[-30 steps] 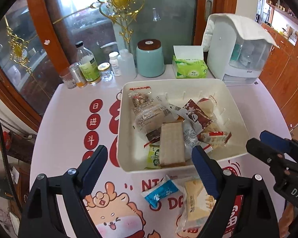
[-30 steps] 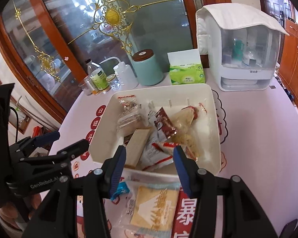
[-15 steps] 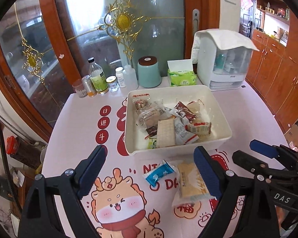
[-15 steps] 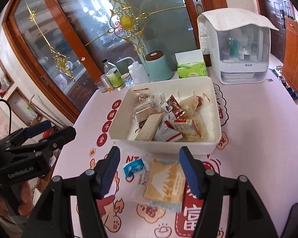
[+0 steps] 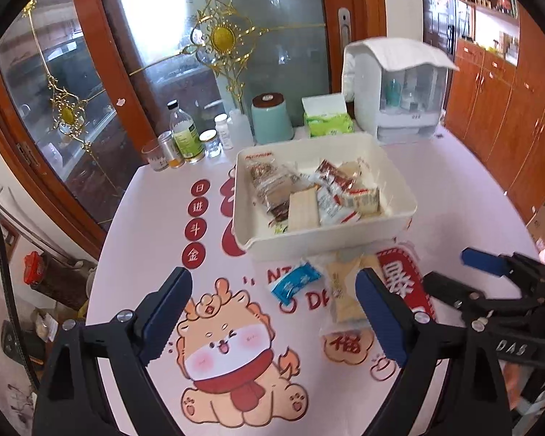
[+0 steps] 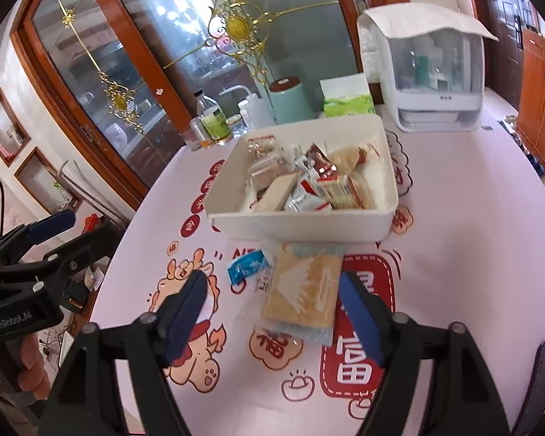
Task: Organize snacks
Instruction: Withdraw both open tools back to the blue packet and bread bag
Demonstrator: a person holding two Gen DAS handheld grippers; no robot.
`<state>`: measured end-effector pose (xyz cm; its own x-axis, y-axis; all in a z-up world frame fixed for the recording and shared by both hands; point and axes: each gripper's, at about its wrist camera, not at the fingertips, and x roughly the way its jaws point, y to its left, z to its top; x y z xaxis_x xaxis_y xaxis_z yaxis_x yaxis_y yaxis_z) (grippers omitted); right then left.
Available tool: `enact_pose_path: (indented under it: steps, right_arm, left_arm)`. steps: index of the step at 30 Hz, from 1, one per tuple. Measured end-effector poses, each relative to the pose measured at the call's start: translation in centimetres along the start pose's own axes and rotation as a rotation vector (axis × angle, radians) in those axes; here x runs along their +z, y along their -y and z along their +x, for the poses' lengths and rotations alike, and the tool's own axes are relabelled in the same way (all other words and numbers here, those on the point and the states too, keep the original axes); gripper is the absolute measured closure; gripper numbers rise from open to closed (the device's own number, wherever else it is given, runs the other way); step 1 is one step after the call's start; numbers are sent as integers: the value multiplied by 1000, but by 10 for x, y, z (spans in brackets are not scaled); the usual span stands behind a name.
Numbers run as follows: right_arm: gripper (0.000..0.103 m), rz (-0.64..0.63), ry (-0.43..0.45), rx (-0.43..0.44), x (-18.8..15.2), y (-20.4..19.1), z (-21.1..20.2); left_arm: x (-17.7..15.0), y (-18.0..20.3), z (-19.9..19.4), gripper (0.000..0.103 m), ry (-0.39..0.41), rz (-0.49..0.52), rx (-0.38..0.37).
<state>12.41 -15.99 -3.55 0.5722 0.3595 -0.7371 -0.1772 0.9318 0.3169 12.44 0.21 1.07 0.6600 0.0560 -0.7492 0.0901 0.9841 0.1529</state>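
A white bin (image 5: 330,241) (image 6: 301,223) holds several wrapped snacks. In front of it on the table lie a small blue packet (image 5: 295,283) (image 6: 246,266) and a larger clear-wrapped yellow cracker pack (image 5: 345,292) (image 6: 303,290). My left gripper (image 5: 274,314) is open and empty, held back above the cartoon print, near the packets. My right gripper (image 6: 272,318) is open and empty, its fingers either side of the cracker pack's near end, above it. Each gripper shows at the edge of the other's view.
At the table's back stand bottles and jars (image 5: 187,138), a teal canister (image 5: 271,119), a green tissue box (image 5: 327,118) and a white cabinet box (image 5: 399,91). Glass doors stand behind. The pink printed tablecloth (image 5: 156,218) drops off at left.
Both grippers have pulled back and up from the bin, so the bin looks smaller and more table shows. Both stay open and empty. The packets have not moved.
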Motion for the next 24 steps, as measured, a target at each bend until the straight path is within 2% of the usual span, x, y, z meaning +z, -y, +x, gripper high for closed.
enact_pose_path:
  steps: [8,14,24]
  right_arm:
    - [17,9,-43,-40,-16,9,21]
    - [5,13,-67,-56,-25,4,50]
    - [1,89,-153,-162,-32,9,123]
  left_arm:
    - [-19,-9,39,12,-94,124,23]
    - [-27,-15,80,12,-157,215,-28]
    - [-26,-13,169,12,-226,327,-118]
